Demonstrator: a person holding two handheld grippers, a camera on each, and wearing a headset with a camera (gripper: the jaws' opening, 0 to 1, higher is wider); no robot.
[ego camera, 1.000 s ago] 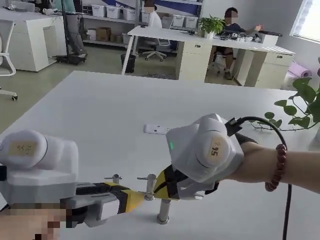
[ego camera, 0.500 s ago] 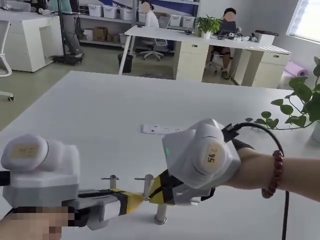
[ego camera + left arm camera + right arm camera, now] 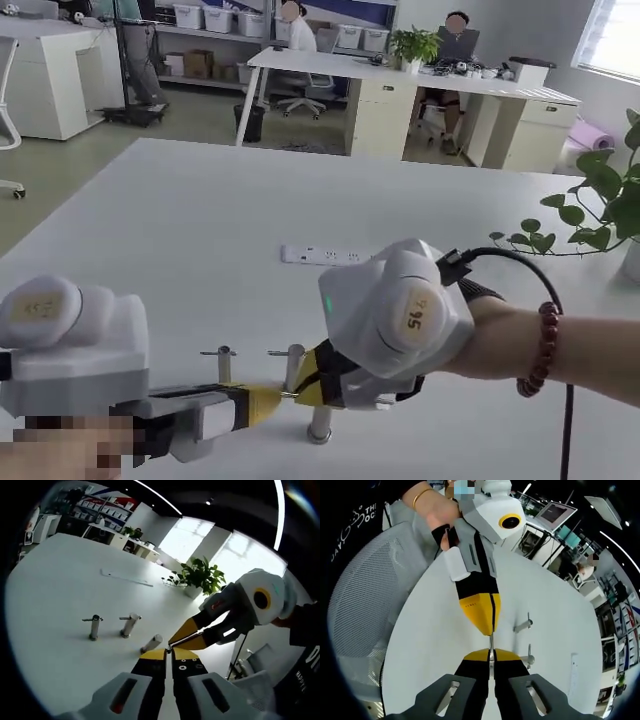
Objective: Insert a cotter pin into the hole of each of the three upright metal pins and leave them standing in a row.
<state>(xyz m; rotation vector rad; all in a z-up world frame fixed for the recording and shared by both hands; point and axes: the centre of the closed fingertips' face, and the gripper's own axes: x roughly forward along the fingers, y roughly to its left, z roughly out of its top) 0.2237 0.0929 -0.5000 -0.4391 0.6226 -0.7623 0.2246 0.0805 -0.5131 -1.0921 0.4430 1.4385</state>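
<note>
Three upright metal pins stand in a row on the white table. The far pin and the middle pin each carry a cross piece near the top. The near pin rises just below the jaws. My left gripper and right gripper meet tip to tip, both shut. A thin cotter pin spans between them, one end in each. In the left gripper view the pins stand left of my left gripper. The right gripper faces the left one.
A white power strip lies on the table beyond the pins. A potted plant hangs over the right edge. The right gripper's black cable loops above the wrist. Desks, chairs and seated people are far behind.
The two grippers stay tip to tip beside the pins. The head camera has shifted a little; the pins have not moved.
</note>
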